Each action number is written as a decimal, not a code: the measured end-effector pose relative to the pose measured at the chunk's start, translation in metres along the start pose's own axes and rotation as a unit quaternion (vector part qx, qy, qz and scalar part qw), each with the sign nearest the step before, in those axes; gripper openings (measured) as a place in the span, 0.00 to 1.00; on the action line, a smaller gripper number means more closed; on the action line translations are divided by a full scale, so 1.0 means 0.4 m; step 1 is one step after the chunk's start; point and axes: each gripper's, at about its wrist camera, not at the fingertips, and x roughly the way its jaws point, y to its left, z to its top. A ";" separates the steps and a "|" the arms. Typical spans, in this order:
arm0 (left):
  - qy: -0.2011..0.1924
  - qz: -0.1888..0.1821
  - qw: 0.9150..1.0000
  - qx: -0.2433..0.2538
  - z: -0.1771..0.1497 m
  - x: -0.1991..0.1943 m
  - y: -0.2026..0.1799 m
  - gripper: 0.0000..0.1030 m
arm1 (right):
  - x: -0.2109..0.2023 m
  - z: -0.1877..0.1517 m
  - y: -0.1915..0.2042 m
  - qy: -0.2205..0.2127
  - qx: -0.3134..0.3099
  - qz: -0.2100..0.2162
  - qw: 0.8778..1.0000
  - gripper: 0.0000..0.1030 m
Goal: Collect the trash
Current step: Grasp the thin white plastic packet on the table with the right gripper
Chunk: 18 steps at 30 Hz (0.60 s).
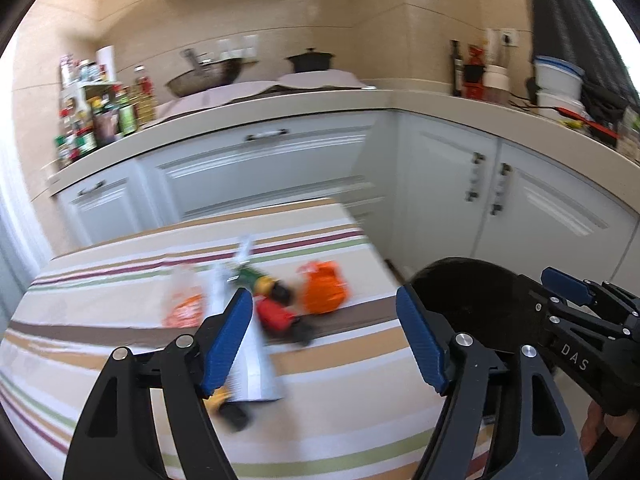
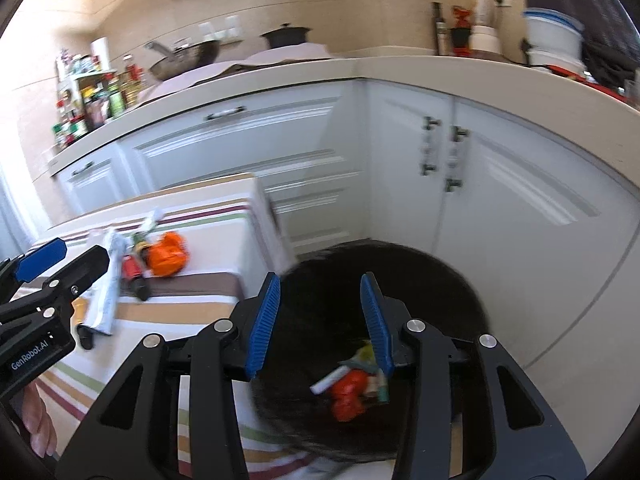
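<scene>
tilting down, left gripper (image 1: 324, 336) open over table (image 1: 100, 344), right gripper (image 2: 320, 320) open over bin (image 2: 440, 280)

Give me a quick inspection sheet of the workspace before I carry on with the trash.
Surface: striped tablecloth on a table beside white cabinets.
Job's things: orange wrapper, long white wrapper, red and green packets, orange-printed bag on the table; black bin on the floor holds red and white scraps.
Clutter: nothing seen on the table besides trash.
Grippers: left gripper open over the table, empty; right gripper open above the bin, empty.
Cables: nothing seen.
Surroundings: counter with wok, black pot, bottles.
</scene>
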 end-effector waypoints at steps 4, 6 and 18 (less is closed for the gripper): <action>0.010 0.033 0.999 -0.019 -0.026 -0.013 0.082 0.71 | 0.013 -0.003 0.081 0.008 -0.019 0.031 0.999 0.40; 0.018 0.052 0.998 -0.031 -0.042 -0.016 0.128 0.71 | 0.019 -0.003 0.123 0.012 -0.032 0.046 0.998 0.40; 0.043 0.130 0.986 -0.098 -0.113 -0.039 0.349 0.71 | 0.068 -0.021 0.350 0.045 -0.092 0.112 0.988 0.40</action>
